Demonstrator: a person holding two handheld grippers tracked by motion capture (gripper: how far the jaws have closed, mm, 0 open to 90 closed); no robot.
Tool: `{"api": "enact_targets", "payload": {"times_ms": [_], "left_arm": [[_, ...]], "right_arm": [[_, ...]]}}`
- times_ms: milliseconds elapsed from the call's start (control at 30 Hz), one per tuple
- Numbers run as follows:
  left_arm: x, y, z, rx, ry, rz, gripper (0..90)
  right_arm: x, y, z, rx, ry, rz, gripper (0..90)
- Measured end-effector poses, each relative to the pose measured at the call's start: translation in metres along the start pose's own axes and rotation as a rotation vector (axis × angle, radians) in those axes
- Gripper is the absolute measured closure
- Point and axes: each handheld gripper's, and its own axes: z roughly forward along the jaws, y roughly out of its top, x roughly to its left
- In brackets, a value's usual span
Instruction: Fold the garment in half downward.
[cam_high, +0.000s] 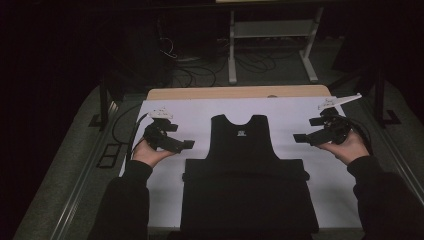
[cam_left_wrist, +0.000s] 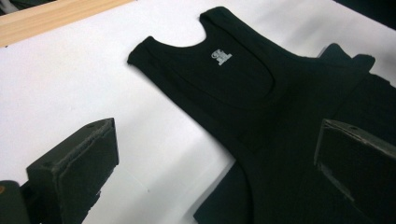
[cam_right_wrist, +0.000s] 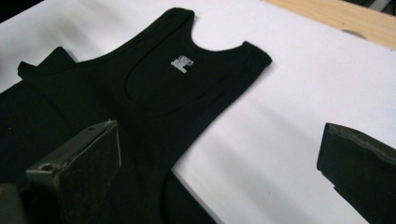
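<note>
A black sleeveless top (cam_high: 240, 150) lies flat on the white table cover (cam_high: 285, 107), neck end pointing away from me, a small white label (cam_left_wrist: 221, 56) (cam_right_wrist: 182, 63) inside the neckline. Its lower part looks like a wider folded black layer (cam_high: 247, 200) reaching the near edge. My left gripper (cam_high: 186, 145) hovers left of the top at chest height, open, nothing between its jaws. My right gripper (cam_high: 300, 138) hovers right of the top at the same height, open and empty too. Both point inward at the garment without touching it.
A strip of bare wooden tabletop (cam_high: 240, 92) runs along the far edge beyond the white cover. Behind the table stand a white metal frame (cam_high: 272, 35) and loose cables (cam_high: 200, 67) on the floor. White cover lies bare on both sides of the top.
</note>
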Motion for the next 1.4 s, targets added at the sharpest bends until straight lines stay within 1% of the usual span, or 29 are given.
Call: {"api": "enact_targets", "payload": {"times_ms": [133,200,267,367,567,633,800,967,1000,1033,1067,1200,1400], "left_arm": [[0.003,0.005,0.003,0.003,-0.003,0.0,0.0],[0.005,0.007,0.005,-0.008,-0.008,-0.009,0.0],[0.006,0.009,0.006,-0.008,-0.014,-0.025,0.0],[0.01,0.011,0.009,-0.007,-0.021,-0.031,0.0],[0.014,0.014,0.015,-0.008,-0.02,-0.032,0.0],[0.016,0.014,0.017,-0.015,-0.017,-0.038,0.0],[0.018,0.013,0.023,-0.015,-0.016,-0.052,0.0],[0.021,0.013,0.029,-0.023,-0.013,-0.056,0.0],[0.022,0.013,0.03,-0.022,-0.012,-0.051,0.0],[0.022,0.013,0.032,-0.024,-0.009,-0.057,0.0],[0.023,0.013,0.033,-0.021,-0.01,-0.052,0.0],[0.026,0.013,0.04,-0.021,-0.006,-0.058,0.0],[0.028,0.013,0.052,0.0,-0.002,-0.057,0.0]], "right_arm": [[0.001,0.01,0.001,-0.007,0.001,-0.013,0.0],[0.0,0.014,0.002,-0.011,0.001,-0.017,0.0],[0.0,0.017,0.003,-0.011,0.001,-0.02,0.0],[-0.002,0.02,0.007,-0.016,0.003,-0.022,0.0],[-0.008,0.021,0.017,-0.017,0.01,-0.017,0.0],[-0.009,0.021,0.02,-0.015,0.012,-0.015,0.0],[-0.013,0.021,0.027,-0.019,0.018,-0.012,0.0],[-0.015,0.023,0.033,-0.021,0.02,-0.009,0.0],[-0.015,0.023,0.034,-0.02,0.021,-0.01,0.0],[-0.016,0.023,0.036,-0.02,0.02,-0.01,0.0],[-0.017,0.024,0.037,-0.019,0.021,-0.006,0.0],[-0.02,0.024,0.042,-0.016,0.024,-0.003,0.0],[-0.027,0.023,0.052,-0.013,0.022,0.013,0.0]]}}
